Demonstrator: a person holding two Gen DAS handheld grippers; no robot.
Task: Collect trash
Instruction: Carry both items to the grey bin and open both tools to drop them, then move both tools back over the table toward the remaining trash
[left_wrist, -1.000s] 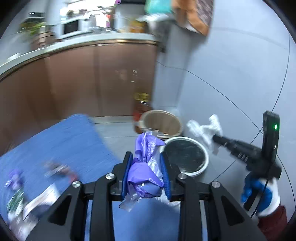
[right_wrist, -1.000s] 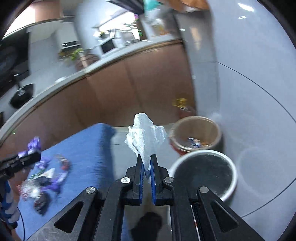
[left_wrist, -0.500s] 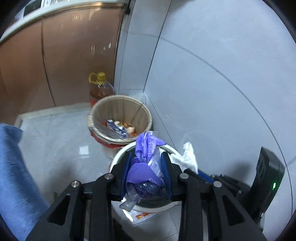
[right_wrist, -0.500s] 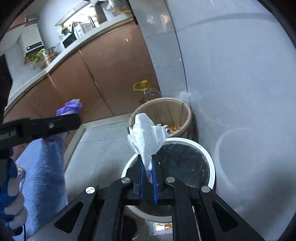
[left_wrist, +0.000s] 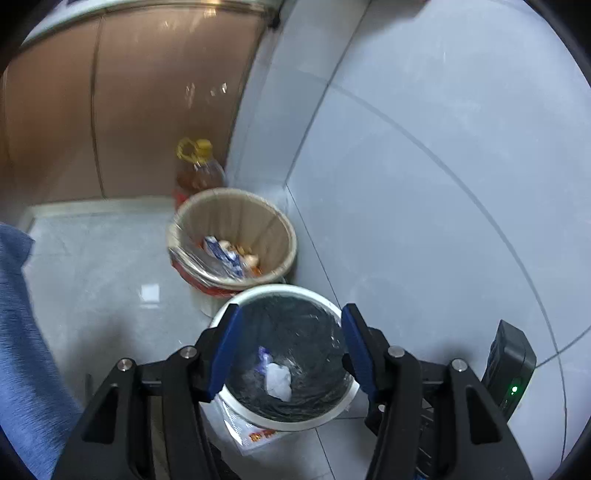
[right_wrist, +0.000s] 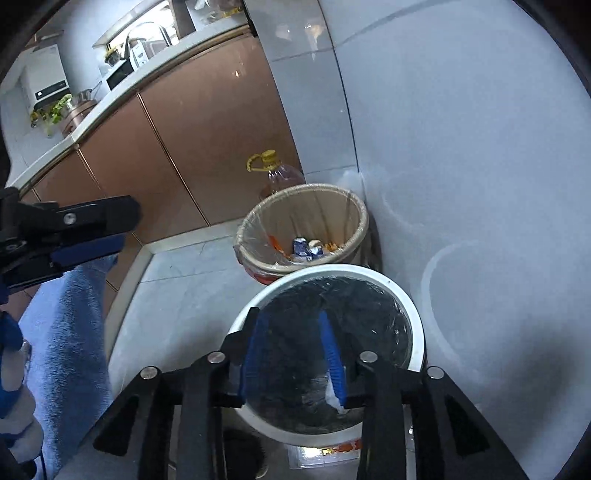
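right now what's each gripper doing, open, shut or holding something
Left gripper: open, jaws just opened, nothing between them.
Right gripper: open, jaws just opened; a white scrap clings to one pad, not gripped.

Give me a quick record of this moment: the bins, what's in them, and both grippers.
near bin: white bin, black liner, below both grippers
in it: white tissue, purple wrapper
far bin: tan bin, holds mixed trash, against the wall
behind it: oil bottle
left gripper: jaws just opening, nothing between them
right gripper: jaws just opening, a white scrap at the right pad
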